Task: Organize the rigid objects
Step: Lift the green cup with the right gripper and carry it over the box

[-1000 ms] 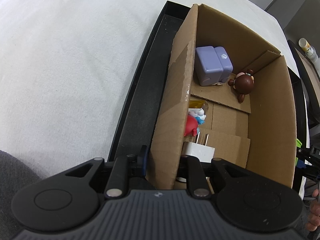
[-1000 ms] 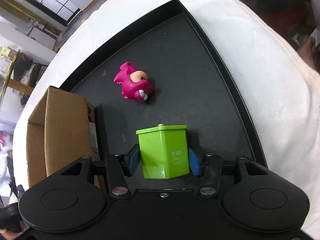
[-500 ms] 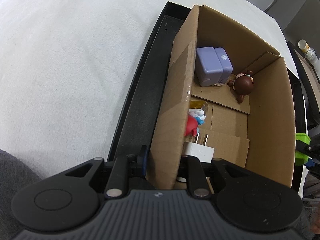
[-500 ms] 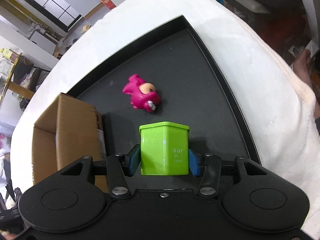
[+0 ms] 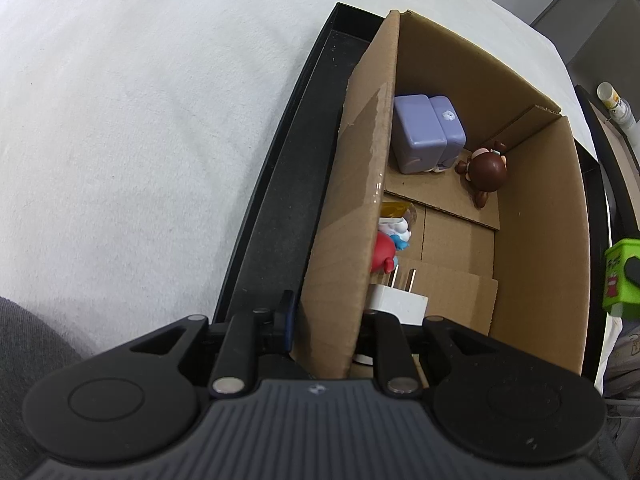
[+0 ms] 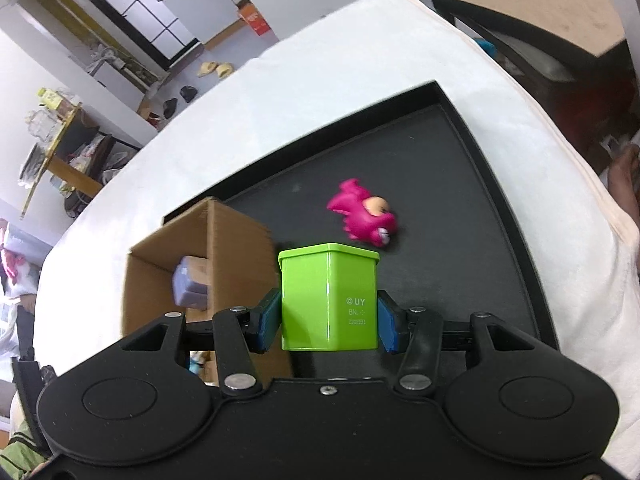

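My right gripper (image 6: 329, 320) is shut on a green box (image 6: 329, 296) and holds it in the air above the black tray (image 6: 460, 152), just right of the cardboard box (image 6: 236, 248). The green box also shows at the right edge of the left wrist view (image 5: 624, 276). My left gripper (image 5: 328, 320) is shut on the near left wall of the cardboard box (image 5: 352, 200). Inside the box lie a purple case (image 5: 428, 132), a brown bear figure (image 5: 486, 172), a red and blue figure (image 5: 386, 248) and a white plug (image 5: 398, 300).
A pink toy (image 6: 364, 220) lies on the tray beyond the green box. The tray rests on a white cloth (image 5: 140, 120). A dark table (image 6: 540, 32) stands beyond the cloth at the far right.
My right gripper has lifted the green box off the tray and carried it up and toward the cardboard box. My left gripper has kept its hold on the box wall.
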Available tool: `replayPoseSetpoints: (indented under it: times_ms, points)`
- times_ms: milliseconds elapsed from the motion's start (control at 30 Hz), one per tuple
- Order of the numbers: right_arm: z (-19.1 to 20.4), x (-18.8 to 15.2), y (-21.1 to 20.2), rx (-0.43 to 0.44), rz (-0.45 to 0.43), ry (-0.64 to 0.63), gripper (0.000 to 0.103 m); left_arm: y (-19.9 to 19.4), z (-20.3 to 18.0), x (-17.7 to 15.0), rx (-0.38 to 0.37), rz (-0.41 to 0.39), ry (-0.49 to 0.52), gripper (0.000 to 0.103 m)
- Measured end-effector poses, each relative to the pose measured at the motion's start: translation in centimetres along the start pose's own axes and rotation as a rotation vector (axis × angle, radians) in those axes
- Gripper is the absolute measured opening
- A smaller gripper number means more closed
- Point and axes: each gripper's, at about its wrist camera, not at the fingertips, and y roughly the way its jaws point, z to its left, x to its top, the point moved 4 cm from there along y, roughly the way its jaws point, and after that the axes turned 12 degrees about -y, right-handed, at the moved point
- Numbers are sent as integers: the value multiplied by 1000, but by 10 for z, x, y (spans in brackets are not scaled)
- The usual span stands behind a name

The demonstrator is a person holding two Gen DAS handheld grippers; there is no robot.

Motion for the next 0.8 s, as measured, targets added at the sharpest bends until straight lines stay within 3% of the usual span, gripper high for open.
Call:
replayPoseSetpoints:
  times_ms: [467, 800]
  points:
    - [52, 18, -3, 52, -34, -90, 49, -1, 1, 0, -16, 1, 3, 19]
    - [95, 19, 10, 64, -12, -172, 49, -1, 1, -1, -32, 1, 23, 19]
